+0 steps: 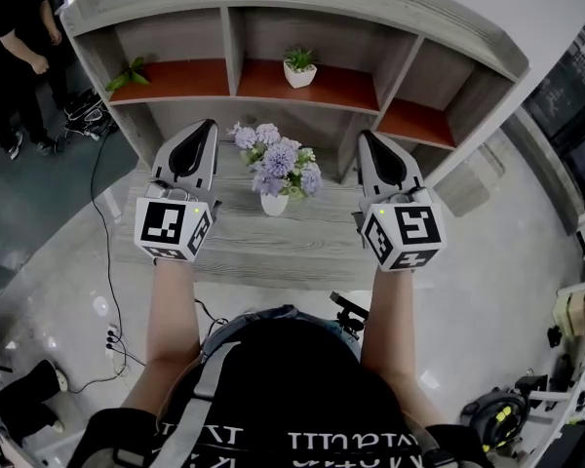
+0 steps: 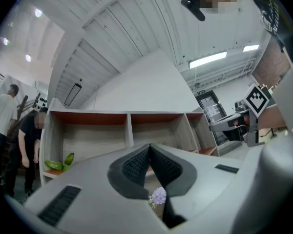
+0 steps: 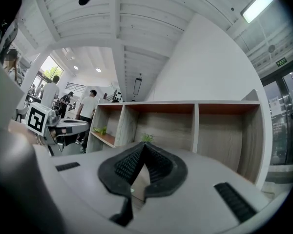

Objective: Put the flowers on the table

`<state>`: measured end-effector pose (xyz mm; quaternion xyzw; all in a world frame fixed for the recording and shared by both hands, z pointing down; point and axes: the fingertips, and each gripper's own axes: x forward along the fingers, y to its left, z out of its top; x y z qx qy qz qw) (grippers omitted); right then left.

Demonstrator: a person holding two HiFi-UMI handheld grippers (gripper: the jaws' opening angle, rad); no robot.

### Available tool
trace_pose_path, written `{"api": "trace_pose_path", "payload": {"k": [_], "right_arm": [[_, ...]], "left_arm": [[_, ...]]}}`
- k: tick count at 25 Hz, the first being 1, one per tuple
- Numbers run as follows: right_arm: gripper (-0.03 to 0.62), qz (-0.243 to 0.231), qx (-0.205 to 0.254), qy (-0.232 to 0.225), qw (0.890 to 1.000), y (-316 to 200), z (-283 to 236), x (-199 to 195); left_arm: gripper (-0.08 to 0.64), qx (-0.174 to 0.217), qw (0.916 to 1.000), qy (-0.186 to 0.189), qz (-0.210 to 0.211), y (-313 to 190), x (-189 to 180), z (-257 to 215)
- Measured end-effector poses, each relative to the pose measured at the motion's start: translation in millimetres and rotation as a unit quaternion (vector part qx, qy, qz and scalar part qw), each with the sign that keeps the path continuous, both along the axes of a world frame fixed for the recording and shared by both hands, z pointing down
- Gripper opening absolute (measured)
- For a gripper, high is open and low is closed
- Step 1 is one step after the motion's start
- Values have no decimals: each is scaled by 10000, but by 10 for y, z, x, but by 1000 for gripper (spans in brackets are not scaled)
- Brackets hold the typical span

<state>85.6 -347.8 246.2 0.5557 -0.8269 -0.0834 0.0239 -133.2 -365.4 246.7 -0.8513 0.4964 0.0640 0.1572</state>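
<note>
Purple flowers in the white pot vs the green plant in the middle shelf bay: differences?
The purple flowers stand on the grey wooden table; the green plant sits in the middle compartment of the shelf unit. The flowers are a blossom bunch; the plant is a few spiky leaves. Both stand upright in white pots.

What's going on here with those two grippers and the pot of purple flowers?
A person holds the left gripper and the right gripper out over a wooden table that stands in front of a shelf unit. The pot of purple flowers stands on the table between the two grippers, and neither touches it. Both grippers have their jaws together with nothing in them. A small green plant sits in the shelf's middle compartment.
</note>
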Motion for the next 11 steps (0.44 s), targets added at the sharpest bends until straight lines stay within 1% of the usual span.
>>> {"api": "trace_pose_path", "payload": {"k": [3, 7, 11], "right_arm": [[15, -1, 47, 41, 10000, 2, -31, -12], [15, -116, 150, 36, 9998, 18, -77, -52], [15, -103, 271, 52, 9996, 28, -127, -61]], "left_arm": [[12, 34, 10000, 42, 47, 16, -11, -24], [12, -3, 10000, 19, -14, 5, -39, -8], [12, 8, 10000, -17, -31, -6, -45, -17]]}}
